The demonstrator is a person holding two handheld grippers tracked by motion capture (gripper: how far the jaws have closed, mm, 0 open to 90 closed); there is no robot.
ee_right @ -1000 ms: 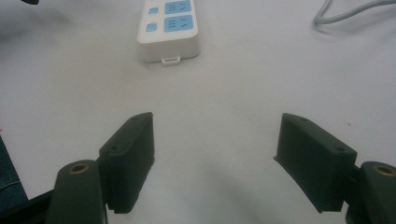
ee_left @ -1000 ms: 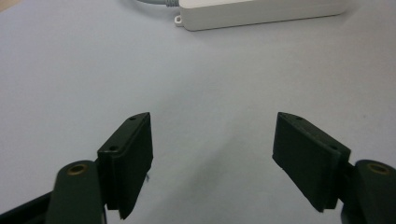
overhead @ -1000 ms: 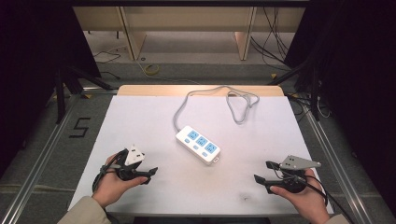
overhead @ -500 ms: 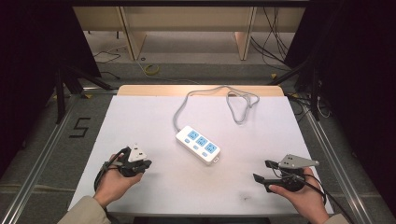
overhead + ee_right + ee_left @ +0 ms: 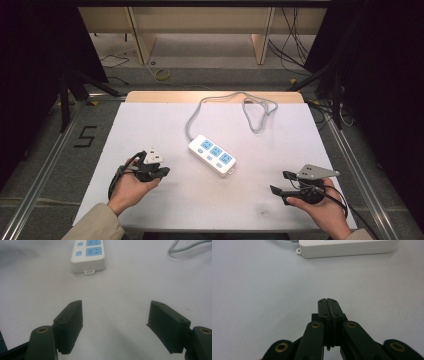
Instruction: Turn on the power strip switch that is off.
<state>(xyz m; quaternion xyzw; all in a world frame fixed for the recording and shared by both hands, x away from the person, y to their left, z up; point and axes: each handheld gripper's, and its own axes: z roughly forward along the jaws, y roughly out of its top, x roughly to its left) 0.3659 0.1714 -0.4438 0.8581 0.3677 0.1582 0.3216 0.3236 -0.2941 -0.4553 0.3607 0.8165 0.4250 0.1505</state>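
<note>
While a "5" (image 5: 86, 136) marks the floor, the power strip (image 5: 212, 154) shows no readable writing

Camera layout: one fixed overhead view, two gripper-mounted views.
The high view looks forward and down over the table (image 5: 150, 125); each gripper view sits low, close behind its jaws, both facing the power strip (image 5: 212, 155) ahead.
</note>
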